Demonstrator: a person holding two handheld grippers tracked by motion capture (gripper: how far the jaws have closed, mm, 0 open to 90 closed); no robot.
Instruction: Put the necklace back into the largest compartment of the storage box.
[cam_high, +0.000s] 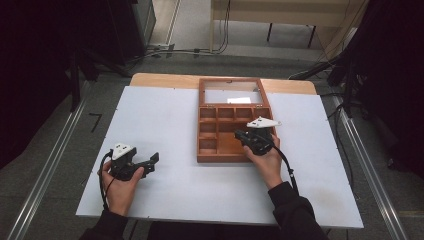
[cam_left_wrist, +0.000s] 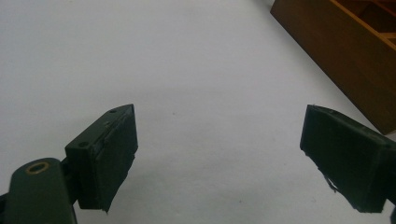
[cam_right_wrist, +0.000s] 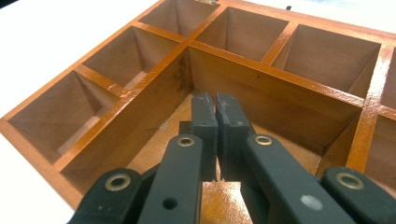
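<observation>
A white tabletop (cam_high: 165, 120) stands on a grey floor (cam_high: 60, 150) amid dark equipment, bearing an open wooden box (cam_high: 220, 150). The left hand-held gripper (cam_high: 150, 162) rests well left, jaws apart. Close up, the right hand-held gripper (cam_right_wrist: 215, 109) reaches into the box's large compartment, jaws together, empty.

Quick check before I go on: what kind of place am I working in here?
Probably a lab or recording setup, not a home: a white table on a grey floor, metal rails on both sides, loose cables beyond, and dark curtains.

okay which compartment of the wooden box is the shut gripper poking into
The large compartment of the wooden box: it is the widest one, and the right gripper dips into it with its jaws shut.
</observation>
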